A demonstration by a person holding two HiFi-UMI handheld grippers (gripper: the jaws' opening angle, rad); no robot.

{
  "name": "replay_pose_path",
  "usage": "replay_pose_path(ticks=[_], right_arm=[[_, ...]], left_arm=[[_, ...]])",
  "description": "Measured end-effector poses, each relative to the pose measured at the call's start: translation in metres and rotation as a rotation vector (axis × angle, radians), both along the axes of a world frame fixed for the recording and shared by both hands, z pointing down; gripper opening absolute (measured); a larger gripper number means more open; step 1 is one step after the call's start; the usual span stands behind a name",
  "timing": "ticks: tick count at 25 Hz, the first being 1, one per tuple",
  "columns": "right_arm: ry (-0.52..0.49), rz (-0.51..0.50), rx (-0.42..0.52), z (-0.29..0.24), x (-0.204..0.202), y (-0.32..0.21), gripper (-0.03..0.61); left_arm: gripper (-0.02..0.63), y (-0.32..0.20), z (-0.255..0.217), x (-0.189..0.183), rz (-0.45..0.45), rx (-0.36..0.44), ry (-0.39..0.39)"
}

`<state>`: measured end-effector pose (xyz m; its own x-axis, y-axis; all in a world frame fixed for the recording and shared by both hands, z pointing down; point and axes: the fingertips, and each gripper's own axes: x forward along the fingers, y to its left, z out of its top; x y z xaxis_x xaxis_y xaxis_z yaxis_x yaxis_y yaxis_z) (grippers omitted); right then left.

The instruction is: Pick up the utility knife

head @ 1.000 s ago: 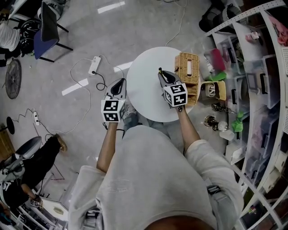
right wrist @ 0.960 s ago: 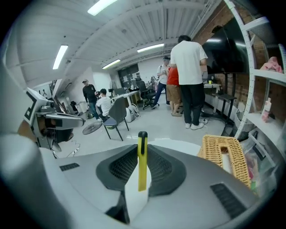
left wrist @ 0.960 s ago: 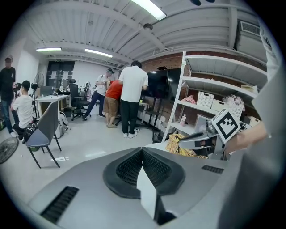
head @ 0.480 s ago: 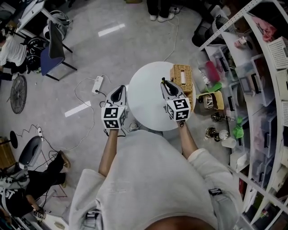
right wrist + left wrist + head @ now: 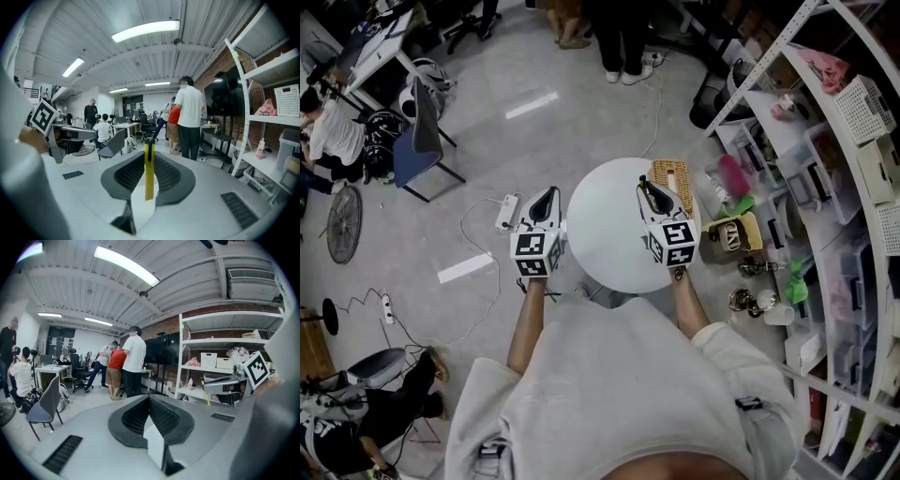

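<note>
The yellow utility knife (image 5: 149,171) stands upright between the black pads of my right gripper (image 5: 148,157), which is shut on it. In the head view that gripper (image 5: 646,189) is held in the air over the right side of the round white table (image 5: 598,234). My left gripper (image 5: 546,193) hovers beside the table's left edge, over the floor. In the left gripper view its pads (image 5: 140,413) meet along a line with nothing between them. That view also shows the right gripper (image 5: 220,383) with the knife's yellow blade holder (image 5: 206,395) hanging from it.
A wicker basket (image 5: 675,174) sits at the table's far right edge. White shelving (image 5: 825,187) packed with bins and clutter runs along the right. A power strip (image 5: 507,212) and cables lie on the floor at left, near a blue chair (image 5: 427,141). People stand beyond the table (image 5: 190,117).
Both grippers have risen well above the table, side by side, and the knife stays in the right one. The table and floor now look smaller and farther below.
</note>
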<state>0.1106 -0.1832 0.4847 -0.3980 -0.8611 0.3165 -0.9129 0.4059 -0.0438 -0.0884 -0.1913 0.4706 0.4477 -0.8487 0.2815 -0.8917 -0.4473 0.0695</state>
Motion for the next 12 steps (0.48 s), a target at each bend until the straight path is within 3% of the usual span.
replay_pose_path(ticks=[12], right_arm=[[-0.011,0.041,0.056,-0.020,0.012,0.009,0.083]], left_arm=[[0.020,0.000,-0.014,0.003,0.001,0.036,0.004]])
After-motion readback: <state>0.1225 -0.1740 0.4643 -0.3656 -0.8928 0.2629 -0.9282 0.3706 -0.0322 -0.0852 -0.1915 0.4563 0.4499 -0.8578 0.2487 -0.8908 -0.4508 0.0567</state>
